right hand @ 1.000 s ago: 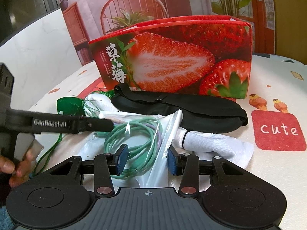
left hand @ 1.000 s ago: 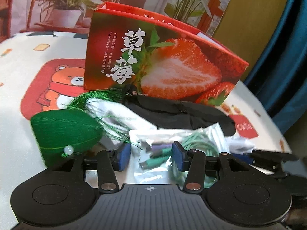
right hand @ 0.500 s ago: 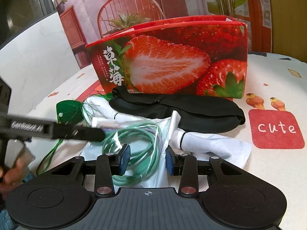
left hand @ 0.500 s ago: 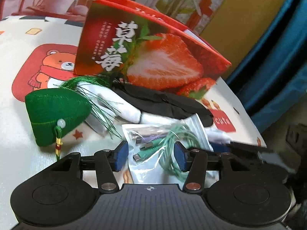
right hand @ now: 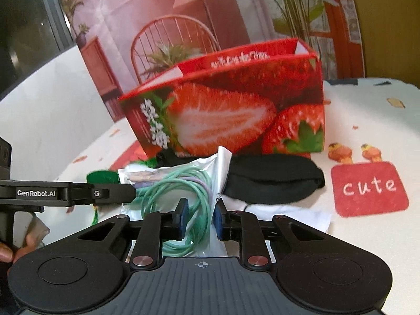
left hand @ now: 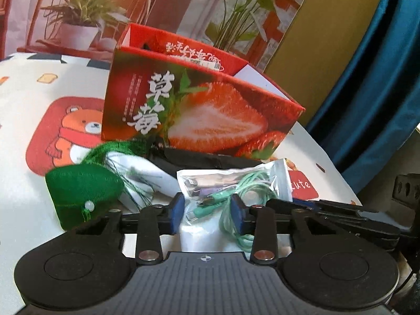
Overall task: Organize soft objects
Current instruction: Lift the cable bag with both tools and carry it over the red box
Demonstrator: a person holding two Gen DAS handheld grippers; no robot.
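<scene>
A clear plastic bag of green cable point(left hand: 231, 181) point(right hand: 178, 181) stands tilted up off the table. My left gripper point(left hand: 207, 211) has its jaws closing, pads pressing the bag's lower part. My right gripper point(right hand: 200, 219) is closing too, pinching the bag and cable from the other side. Behind the bag lie a black eye mask point(right hand: 273, 178), a white cloth point(right hand: 288, 215) and a green tasselled pouch point(left hand: 81, 191). The open strawberry box point(left hand: 204, 110) point(right hand: 223, 115) stands behind them all.
The tablecloth shows a bear patch point(left hand: 73, 131) at the left and a red "cute" patch point(right hand: 367, 186) at the right. A blue curtain point(left hand: 380, 105) hangs past the table's right edge. A person's hand point(right hand: 8, 252) holds the left gripper's handle.
Both grippers' jaws have narrowed onto the cable bag. The bag has come up from lying flat to standing tilted, and the left wrist view has risen a little.
</scene>
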